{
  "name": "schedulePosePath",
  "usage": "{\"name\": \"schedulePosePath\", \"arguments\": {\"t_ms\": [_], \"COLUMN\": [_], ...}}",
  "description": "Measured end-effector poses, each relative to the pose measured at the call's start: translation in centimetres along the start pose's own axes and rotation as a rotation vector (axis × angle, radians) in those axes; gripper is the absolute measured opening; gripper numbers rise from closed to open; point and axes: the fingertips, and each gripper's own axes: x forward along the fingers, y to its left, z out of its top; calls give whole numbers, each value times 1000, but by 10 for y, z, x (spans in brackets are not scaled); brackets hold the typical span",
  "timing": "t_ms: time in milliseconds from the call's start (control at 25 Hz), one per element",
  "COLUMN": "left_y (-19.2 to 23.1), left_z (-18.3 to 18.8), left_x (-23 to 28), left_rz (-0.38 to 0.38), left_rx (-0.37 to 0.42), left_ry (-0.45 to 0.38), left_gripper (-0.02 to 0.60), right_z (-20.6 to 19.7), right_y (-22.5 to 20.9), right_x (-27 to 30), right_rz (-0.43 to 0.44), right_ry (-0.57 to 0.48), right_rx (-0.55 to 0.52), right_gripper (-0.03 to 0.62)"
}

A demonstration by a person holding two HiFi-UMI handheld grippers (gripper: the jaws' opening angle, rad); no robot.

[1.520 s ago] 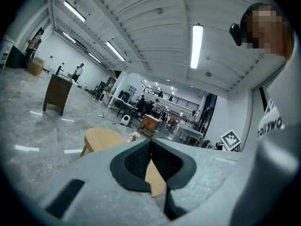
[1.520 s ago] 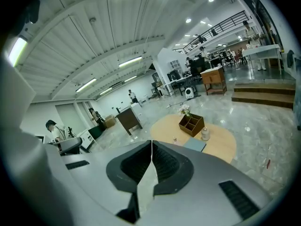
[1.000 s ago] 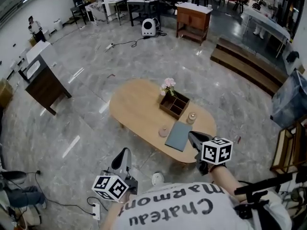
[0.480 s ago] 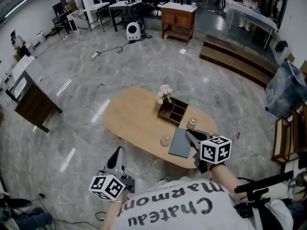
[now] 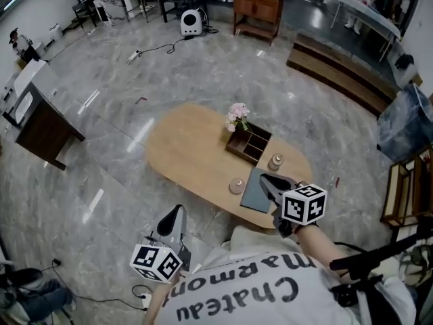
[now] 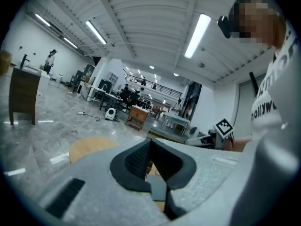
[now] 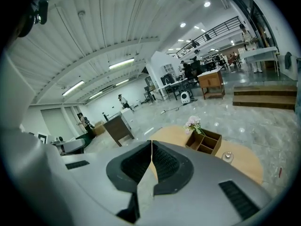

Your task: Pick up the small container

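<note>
Wooden compartment box (image 5: 249, 144) w/ pink flowers (image 5: 237, 116) at one end, small container (image 5: 275, 162) set just beside it on oval counter (image 5: 189, 154), marble floor (image 5: 101, 147), left gripper (image 6: 150, 140) & right gripper (image 7: 151, 142) jaws closed, empty.

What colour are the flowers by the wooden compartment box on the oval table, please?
The flowers are pale pink, clearest in the head view.

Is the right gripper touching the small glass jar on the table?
Apart. The right gripper view shows the right gripper shut and empty, with the small glass jar standing on the table well off to its right.
</note>
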Motion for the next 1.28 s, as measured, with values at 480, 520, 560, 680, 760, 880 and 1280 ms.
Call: {"name": "schedulePosePath", "arguments": {"t_ms": [480,520,560,680,760,880,1280], "left_y": [1,3,6,19,28,38,70], "left_z": [-31,-35,-40,-59,-76,-110,-219], "left_x": [60,68,75,94,103,117,151], "left_rz": [-79,-78,-73,-31,8,57,170], "left_rx": [-45,-42,-38,-58,-112,-155,-226], "left_ry": [77,82,86,82,85,139,359], "left_gripper": [14,14,14,14,14,14,14], "right_z": [-50,-54,-58,-76,-93,-118,-202], "right_y": [-45,-49,-54,-72,-85,-107,-167], "right_x": [69,77,84,106,119,138,182], "right_rz": [23,30,37,54,60,64,82], "right_ry": [176,187,197,240,274,317,428], "right_rx": [112,115,118,133,148,175,270], "right_gripper": [14,14,14,14,14,14,14]}}
